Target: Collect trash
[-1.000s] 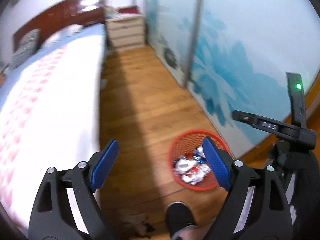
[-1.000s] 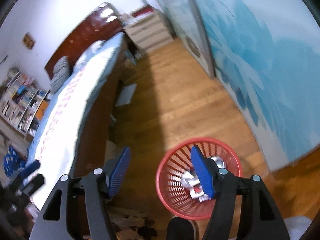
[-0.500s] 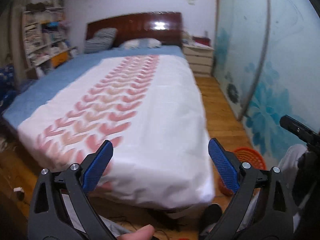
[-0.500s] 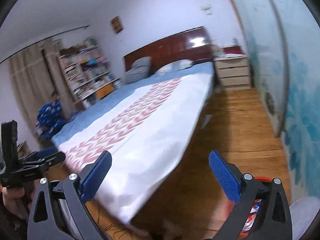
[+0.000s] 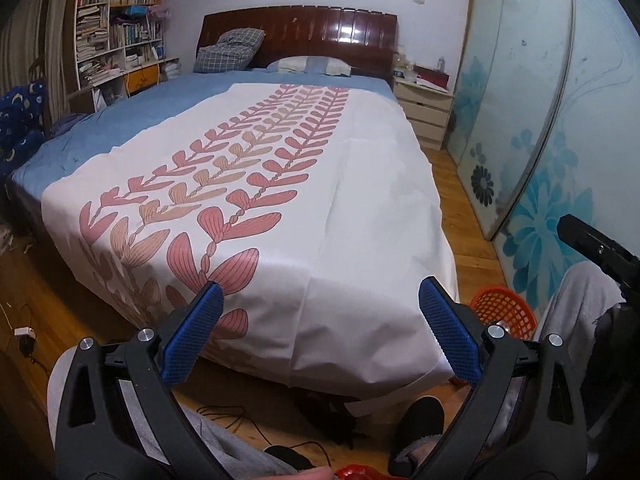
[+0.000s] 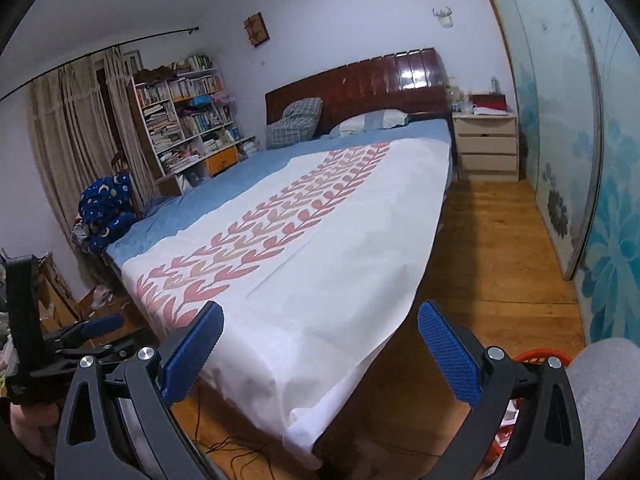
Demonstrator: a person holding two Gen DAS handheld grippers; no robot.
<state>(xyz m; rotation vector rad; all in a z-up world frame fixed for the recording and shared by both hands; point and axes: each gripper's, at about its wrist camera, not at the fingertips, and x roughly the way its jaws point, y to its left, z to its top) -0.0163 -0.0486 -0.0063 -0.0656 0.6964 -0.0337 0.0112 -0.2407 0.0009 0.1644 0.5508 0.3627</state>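
1. Tongs on the left hand (image 5: 318,330), black-framed with blue ribbed pads, stand spread wide with nothing between them; their jaws have just been opening.
2. Tongs on the right hand (image 6: 320,346), of the same build, are likewise spread wide and empty, having just been opening as well.
3. Both point over the foot of a wide bed (image 5: 280,184) with a white cover printed with pink and tan leaves over a blue sheet, against a glossy dark red wooden headboard (image 5: 300,36).
4. A red plastic mesh waste basket (image 5: 504,314) stands on the wooden plank floor (image 6: 492,264) near the bed's right foot corner, close to the person's grey-trousered leg (image 5: 576,304).
5. In the right wrist view only the basket's rim shows behind the right pad, with what may be crumpled white and red wrappers (image 6: 506,424) inside; the arm hides most of it.
6. A pale three-drawer nightstand (image 6: 486,148) sits right of the headboard, beside sliding doors with blue flower prints (image 5: 532,184).
7. A crowded white bookshelf (image 6: 184,116) stands left of the bed.
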